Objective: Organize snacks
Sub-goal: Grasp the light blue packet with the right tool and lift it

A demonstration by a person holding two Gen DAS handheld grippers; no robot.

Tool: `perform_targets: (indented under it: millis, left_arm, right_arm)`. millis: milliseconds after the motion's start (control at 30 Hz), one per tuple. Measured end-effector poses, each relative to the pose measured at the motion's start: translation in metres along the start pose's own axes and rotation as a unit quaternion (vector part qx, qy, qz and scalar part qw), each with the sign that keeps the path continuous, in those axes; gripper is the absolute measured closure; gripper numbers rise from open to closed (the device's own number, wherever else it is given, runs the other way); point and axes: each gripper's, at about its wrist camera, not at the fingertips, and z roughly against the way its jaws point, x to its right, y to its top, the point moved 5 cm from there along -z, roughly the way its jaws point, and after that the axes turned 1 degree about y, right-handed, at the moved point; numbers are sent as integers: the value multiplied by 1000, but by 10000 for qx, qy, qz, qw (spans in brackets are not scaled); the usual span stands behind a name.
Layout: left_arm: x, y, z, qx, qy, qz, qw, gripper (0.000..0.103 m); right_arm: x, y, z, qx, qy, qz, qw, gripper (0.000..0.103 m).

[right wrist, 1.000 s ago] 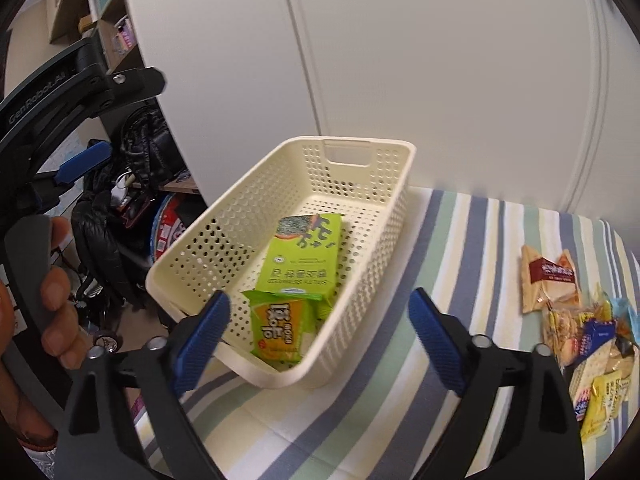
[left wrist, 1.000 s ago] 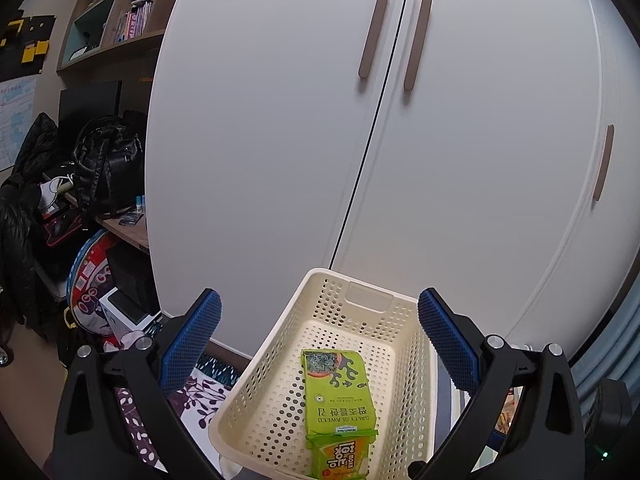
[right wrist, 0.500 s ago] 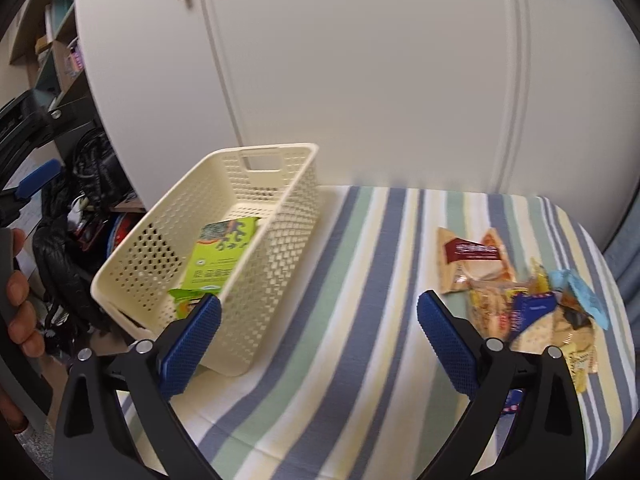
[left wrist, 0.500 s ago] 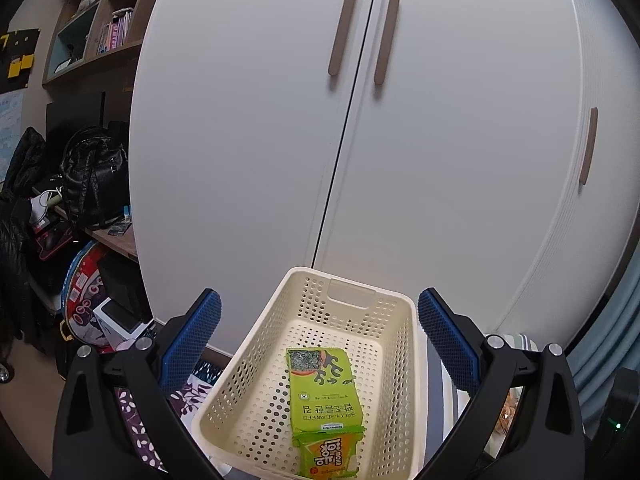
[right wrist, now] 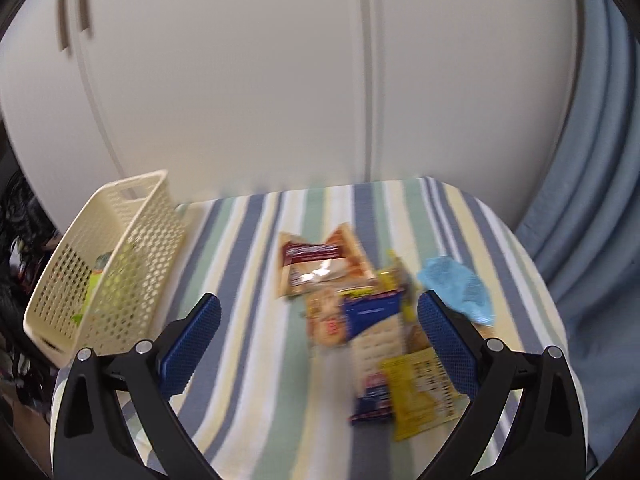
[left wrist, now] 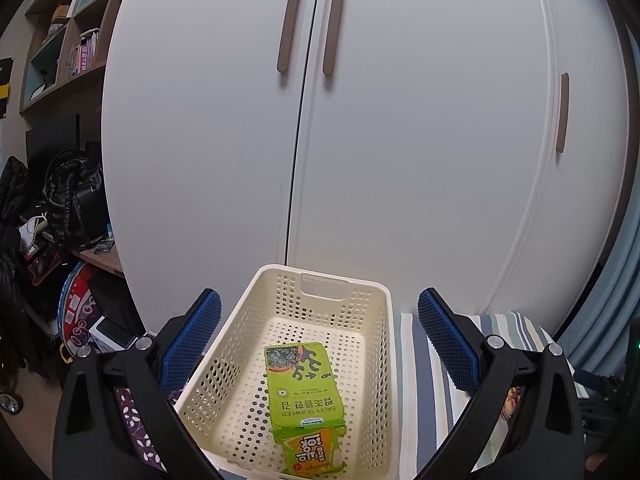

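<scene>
The left gripper (left wrist: pixel 318 336) hung with its jaws spread wide and nothing between them, poised over the cream perforated basket (left wrist: pixel 256 320). Inside the basket a green seaweed pack (left wrist: pixel 302 384) lay flat along the floor, and a smaller orange-and-green packet (left wrist: pixel 314 448) overlapped its nearer end. The basket stood at the left edge of the desk (right wrist: pixel 256 320), which was covered by a striped cloth, and its far end was close to the white cupboard doors (left wrist: pixel 400 140). The right gripper (right wrist: pixel 319 330) was likewise spread and empty, held above the loose snacks toward the right side of the desk; that view was blurred. Between its fingers lay a brown-and-red packet (right wrist: pixel 316 264), a blue-and-white packet (right wrist: pixel 374 332) and, nearer, a yellow packet (right wrist: pixel 418 388), overlapping in a heap. A light blue wrapper (right wrist: pixel 460 284) sat just beyond the right finger. The basket (right wrist: pixel 100 264) stood well apart from this heap, green showing through its holes.
</scene>
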Motion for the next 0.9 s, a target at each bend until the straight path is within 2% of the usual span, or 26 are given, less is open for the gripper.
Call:
perform_targets:
  millis: [267, 467, 667, 800, 900]
  left_arm:
    - [19, -3, -2, -34, -93, -259, 9996, 3]
    - [38, -9, -1, -70, -197, -519, 9984, 3]
    - [55, -16, -1, -88, -235, -814, 9964, 3]
    - [61, -19, -4, -173, -310, -852, 9957, 3]
    - [64, -22, -6, -251, -417, -815, 9955, 3]
  right_arm:
    - [82, 20, -24, -352, -416, -839, 9950, 5]
    - [119, 19, -64, -825, -609, -1191, 9876, 5]
    - [146, 14, -104, -1269, -592, -1616, 9769, 5]
    - [149, 9, -120, -1526, -266, -1773, 9719, 5]
    - [146, 8, -129, -1653, -162, -1660, 9720, 5]
